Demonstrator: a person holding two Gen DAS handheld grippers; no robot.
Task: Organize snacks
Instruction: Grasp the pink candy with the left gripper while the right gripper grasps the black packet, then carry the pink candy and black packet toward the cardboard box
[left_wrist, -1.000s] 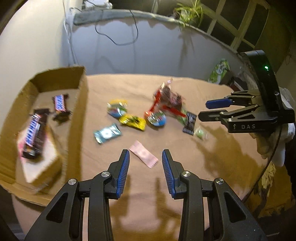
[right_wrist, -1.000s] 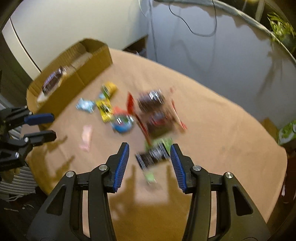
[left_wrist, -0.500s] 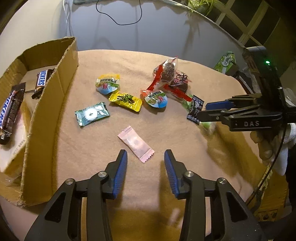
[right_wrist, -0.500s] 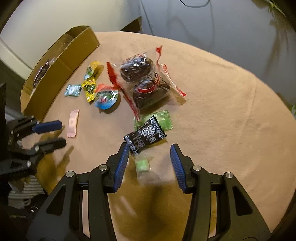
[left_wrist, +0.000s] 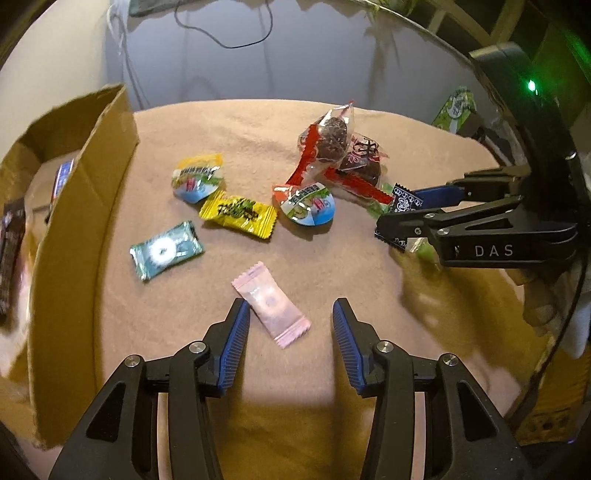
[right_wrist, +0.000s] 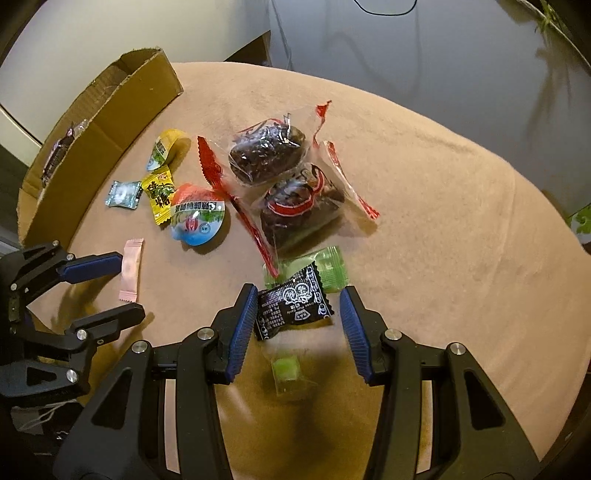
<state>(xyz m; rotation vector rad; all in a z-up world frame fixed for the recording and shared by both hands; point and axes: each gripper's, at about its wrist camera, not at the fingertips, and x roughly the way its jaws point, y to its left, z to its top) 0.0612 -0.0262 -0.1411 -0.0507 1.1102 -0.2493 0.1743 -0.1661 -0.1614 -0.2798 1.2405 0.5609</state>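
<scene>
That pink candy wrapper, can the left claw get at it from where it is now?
Probably yes. The pink candy wrapper lies flat on the cloth between the fingers of the left claw, whose jaws have just been opening; nothing covers it.

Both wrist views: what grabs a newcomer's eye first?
The loose scatter of bright wrappers mid-table, led by two clear red-edged packs of dark snacks. Then each gripper open astride its own target: the left gripper over a pink candy, its jaws having just widened, the right gripper around a black packet. A cardboard box stands at the left edge.
</scene>
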